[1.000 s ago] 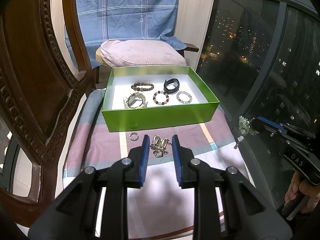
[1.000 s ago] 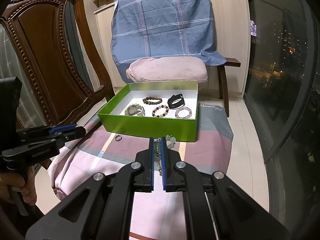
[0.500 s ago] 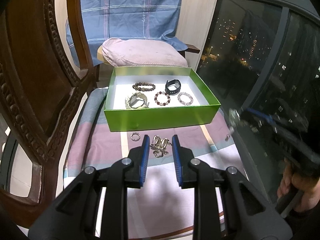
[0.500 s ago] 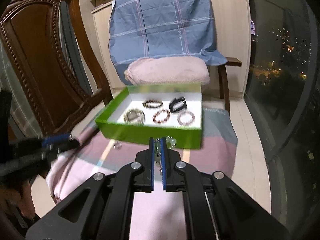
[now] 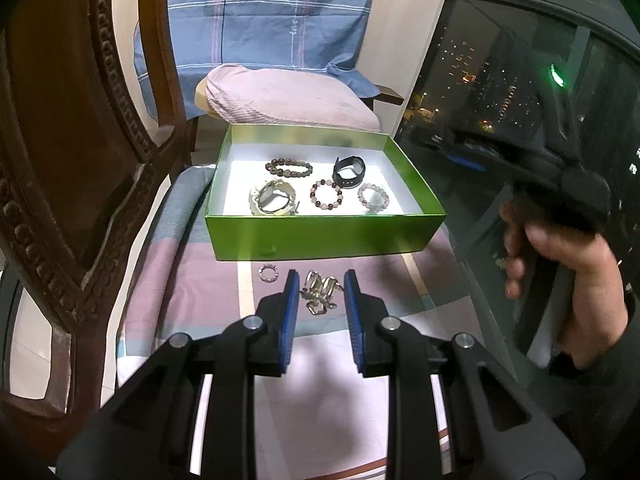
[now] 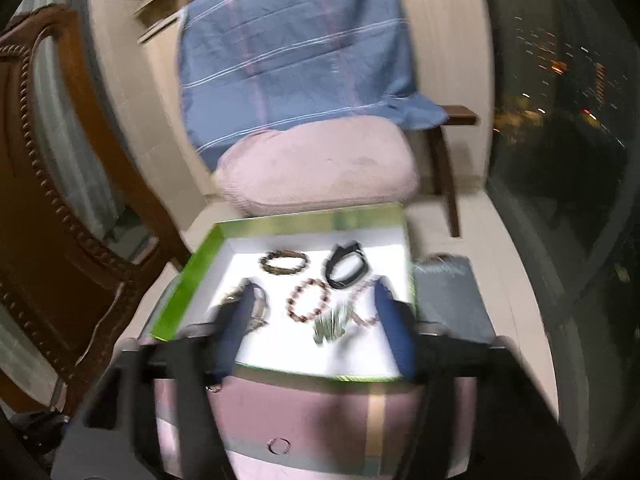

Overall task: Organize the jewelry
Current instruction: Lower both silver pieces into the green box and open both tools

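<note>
Landmark: the green box (image 5: 320, 236) on the striped cloth (image 5: 192, 280).

1. Left of centre inside the box lie a metal watch (image 5: 273, 199) and a dark beaded bracelet (image 5: 289, 168). These count as sorted.
2. Centre and right inside the box lie a red-and-white beaded bracelet (image 5: 327, 196), a black band (image 5: 349, 172) and a pale beaded bracelet (image 5: 373, 197).
3. In front of the box, on the cloth, a small ring (image 5: 267, 272) and a cluster of metal clips (image 5: 320, 292) remain unsorted.
4. The left hand-held gripper (image 5: 320, 300) hovers near the clips; its pads stand apart with the clips seen between them, not clamped.
5. The right hand-held gripper (image 6: 316, 320) is over the box with jaws opening. A blurred greenish beaded piece (image 6: 330, 326) sits between them, apparently released.

Judgement: the task is well past halfway.
</note>
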Motion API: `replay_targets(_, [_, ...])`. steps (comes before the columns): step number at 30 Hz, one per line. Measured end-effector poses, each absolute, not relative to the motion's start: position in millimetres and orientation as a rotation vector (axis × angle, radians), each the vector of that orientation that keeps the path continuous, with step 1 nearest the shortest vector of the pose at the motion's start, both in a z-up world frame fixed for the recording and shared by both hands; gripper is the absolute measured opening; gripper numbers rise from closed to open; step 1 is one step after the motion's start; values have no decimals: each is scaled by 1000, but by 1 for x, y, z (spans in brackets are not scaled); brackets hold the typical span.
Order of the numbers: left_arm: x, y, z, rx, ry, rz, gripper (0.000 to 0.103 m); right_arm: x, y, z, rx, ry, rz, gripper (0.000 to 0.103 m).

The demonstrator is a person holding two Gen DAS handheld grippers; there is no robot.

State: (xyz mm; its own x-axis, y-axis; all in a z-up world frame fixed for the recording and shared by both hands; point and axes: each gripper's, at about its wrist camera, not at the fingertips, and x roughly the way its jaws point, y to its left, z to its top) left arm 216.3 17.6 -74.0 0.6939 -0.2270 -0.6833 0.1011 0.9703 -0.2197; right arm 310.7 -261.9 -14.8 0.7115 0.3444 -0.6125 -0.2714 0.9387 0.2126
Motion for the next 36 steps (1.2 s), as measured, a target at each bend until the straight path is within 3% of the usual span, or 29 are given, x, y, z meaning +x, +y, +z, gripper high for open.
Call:
replay_targets(3, [216,18,-75,-165,787,-178,23,269,-281,-11,120,645,354,63])
replay_targets(8, [217,22,-78,-161,796,-166,23,209,-316,-13,217,650,323,73])
replay_targets(14, [226,24,-86,-154,816,-134,23,199,-304,-16,50,619,318,74])
replay_targets(17, [241,27,-84,-150,811,-111,23,205,-311,-20,106,653,356,74])
replay_targets(26, [385,39,-54,-156,833,-19,23,213,-325,-17,177,675,404,74])
replay_targets(28, [412,41,-60,-150,876,-10,36,214,-327,-17,180,678,404,74])
replay_targets(29, [419,42,-63,-135,889,15,56,215,-328,-18,181,679,403,74])
replay_targets(32, [418,46,-62,-95,874,69,61,213,-329,-17,178,680,406,74])
replay_targets(36, [367,50,-50,-114,822,14,79,212,-332,-14,176,666,404,74])
